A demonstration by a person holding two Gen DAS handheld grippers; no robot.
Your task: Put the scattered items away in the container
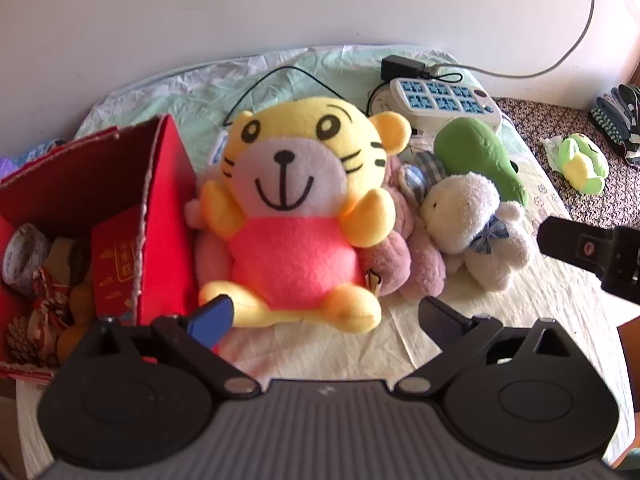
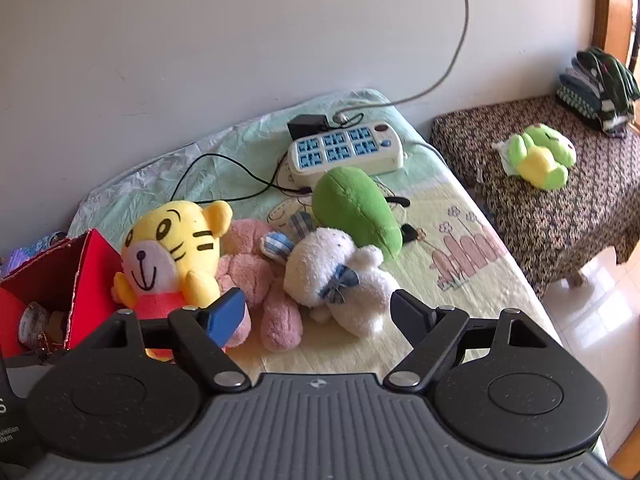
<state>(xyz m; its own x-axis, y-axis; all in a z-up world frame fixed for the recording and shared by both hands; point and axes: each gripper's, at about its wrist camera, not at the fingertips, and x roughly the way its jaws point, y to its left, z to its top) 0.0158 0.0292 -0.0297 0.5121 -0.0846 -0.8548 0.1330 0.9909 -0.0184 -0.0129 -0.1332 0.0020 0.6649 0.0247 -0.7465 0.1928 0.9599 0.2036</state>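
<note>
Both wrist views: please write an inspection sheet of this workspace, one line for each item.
Surface: bed with pale green and yellow printed sheet.
Job's things: open red cardboard box at left, partly filled; yellow tiger plush in pink shirt beside it, lying on pink plush; white fluffy rabbit plush; green plush.
Clutter: white power strip with blue sockets; black adapter.
Grippers: left gripper and right gripper open, fingers empty.
Cables: thin black cord; grey cable on wall.
Surroundings: small green frog plush on patterned stool.
</note>
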